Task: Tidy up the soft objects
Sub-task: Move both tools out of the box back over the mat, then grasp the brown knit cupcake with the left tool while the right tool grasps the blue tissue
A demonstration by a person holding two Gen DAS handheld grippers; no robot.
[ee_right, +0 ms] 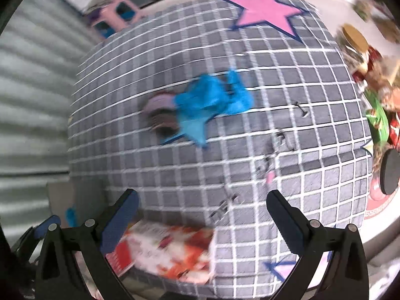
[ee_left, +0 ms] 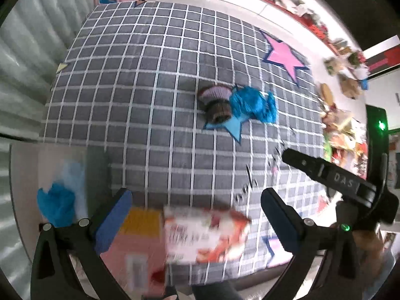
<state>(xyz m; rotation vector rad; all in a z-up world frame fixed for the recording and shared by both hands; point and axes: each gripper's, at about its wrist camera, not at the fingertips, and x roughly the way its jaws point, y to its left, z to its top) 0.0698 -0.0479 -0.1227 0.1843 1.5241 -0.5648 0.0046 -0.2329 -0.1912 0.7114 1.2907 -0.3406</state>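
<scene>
The packet (ee_left: 205,235) is blurred, its print unreadable. The blue cloth (ee_right: 212,97) smears, partly hiding the rolls (ee_right: 160,115) beside it.

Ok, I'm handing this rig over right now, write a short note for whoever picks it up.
Left gripper: open, holding nothing, hovering over the near edge of the checked mat.
Right gripper: open, empty, also above the near edge.
Soft things: blue cloth bunched mid-mat, touching a purple and brown knit item, both at the blue star. A printed packet lies at the near edge. More blue cloth sits off the mat, near left.
Done: nothing clearly sorted yet.
Left: pick up and place the soft items.
</scene>
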